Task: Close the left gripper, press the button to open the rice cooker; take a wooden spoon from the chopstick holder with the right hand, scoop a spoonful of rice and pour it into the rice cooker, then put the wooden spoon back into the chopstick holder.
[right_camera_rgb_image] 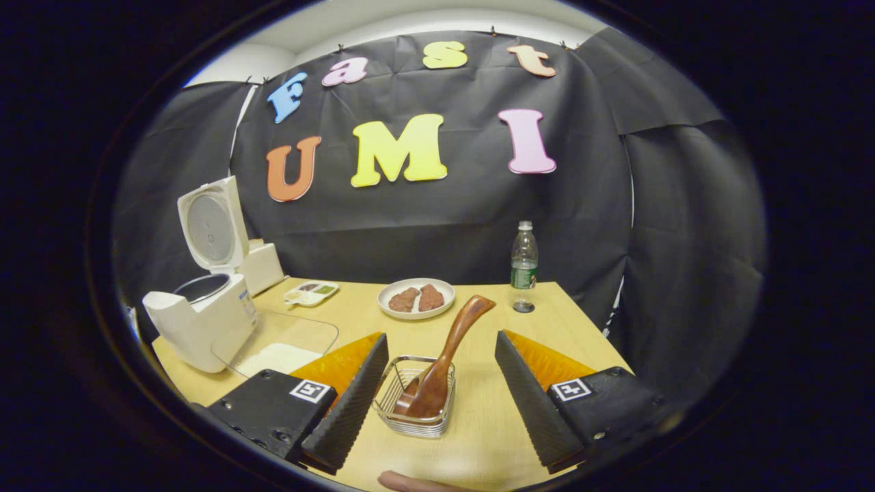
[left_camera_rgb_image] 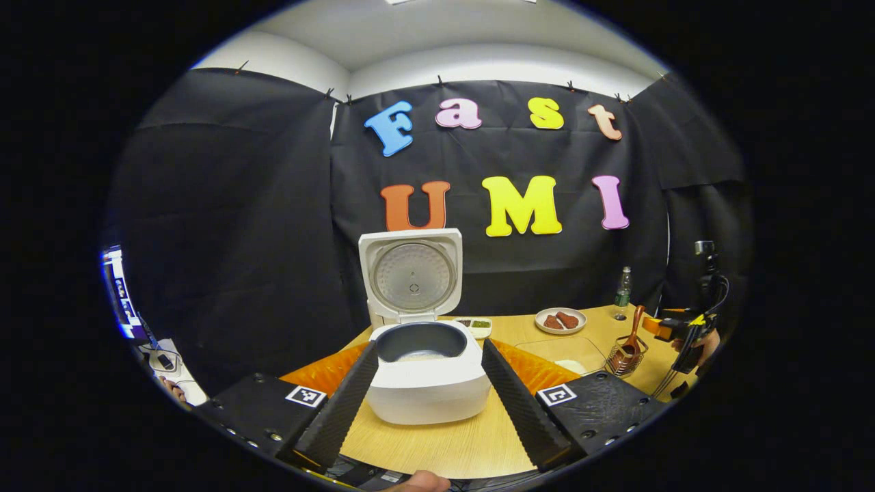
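Observation:
The white rice cooker (left_camera_rgb_image: 431, 389) stands with its lid (left_camera_rgb_image: 412, 273) raised, and a pale patch lies in its dark inner pot (left_camera_rgb_image: 420, 340). My left gripper (left_camera_rgb_image: 431, 344) is open just in front of it, one finger on each side of the body. To the right, a wooden spoon (left_camera_rgb_image: 634, 335) stands in the wire chopstick holder (left_camera_rgb_image: 625, 359). In the right gripper view the spoon (right_camera_rgb_image: 444, 362) leans in the holder (right_camera_rgb_image: 413, 410), between the spread fingers of my open right gripper (right_camera_rgb_image: 441, 336), untouched. A clear tray of rice (right_camera_rgb_image: 277, 348) lies beside the cooker (right_camera_rgb_image: 198, 321).
A plate of brown food (right_camera_rgb_image: 417, 298), a small sauce dish (right_camera_rgb_image: 311, 292) and a water bottle (right_camera_rgb_image: 523, 266) stand at the back of the wooden table (right_camera_rgb_image: 478, 437). Black cloth walls close in behind and to the right. A lit screen (left_camera_rgb_image: 119, 294) is off the table at far left.

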Action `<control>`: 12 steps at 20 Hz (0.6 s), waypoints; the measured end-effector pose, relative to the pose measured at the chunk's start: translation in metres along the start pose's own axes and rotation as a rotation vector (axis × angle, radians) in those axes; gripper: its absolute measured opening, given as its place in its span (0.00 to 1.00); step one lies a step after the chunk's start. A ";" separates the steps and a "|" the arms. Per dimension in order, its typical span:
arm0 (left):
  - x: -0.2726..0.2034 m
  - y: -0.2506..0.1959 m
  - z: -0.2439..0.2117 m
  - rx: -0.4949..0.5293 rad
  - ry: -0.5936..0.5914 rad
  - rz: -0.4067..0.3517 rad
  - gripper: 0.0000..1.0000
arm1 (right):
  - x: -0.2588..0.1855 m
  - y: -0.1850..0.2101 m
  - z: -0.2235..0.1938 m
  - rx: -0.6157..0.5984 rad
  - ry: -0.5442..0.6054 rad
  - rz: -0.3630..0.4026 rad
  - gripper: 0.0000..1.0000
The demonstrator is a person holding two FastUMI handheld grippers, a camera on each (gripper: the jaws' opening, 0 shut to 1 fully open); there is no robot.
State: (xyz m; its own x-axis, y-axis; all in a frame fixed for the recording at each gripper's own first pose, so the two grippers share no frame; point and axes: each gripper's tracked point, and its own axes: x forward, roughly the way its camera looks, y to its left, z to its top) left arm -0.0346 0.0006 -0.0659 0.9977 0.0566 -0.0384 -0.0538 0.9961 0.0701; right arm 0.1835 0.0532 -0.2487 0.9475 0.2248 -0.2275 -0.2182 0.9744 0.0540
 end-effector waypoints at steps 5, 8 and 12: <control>-0.048 -0.012 -0.013 0.004 -0.054 -0.038 0.96 | 0.055 -0.004 -0.016 0.056 0.038 -0.009 1.00; -0.061 -0.006 -0.022 -0.014 -0.060 -0.032 0.95 | 0.075 -0.003 -0.024 0.103 0.090 -0.006 1.00; -0.067 -0.002 -0.030 -0.001 -0.056 -0.054 0.95 | 0.089 0.002 -0.027 0.324 0.149 0.066 0.82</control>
State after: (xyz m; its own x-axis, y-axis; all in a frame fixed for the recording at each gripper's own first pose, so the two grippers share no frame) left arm -0.1028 -0.0034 -0.0932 0.9999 -0.0013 0.0134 0.0004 0.9977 0.0684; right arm 0.2611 0.0750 -0.2950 0.8841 0.3086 -0.3510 -0.1699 0.9119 0.3736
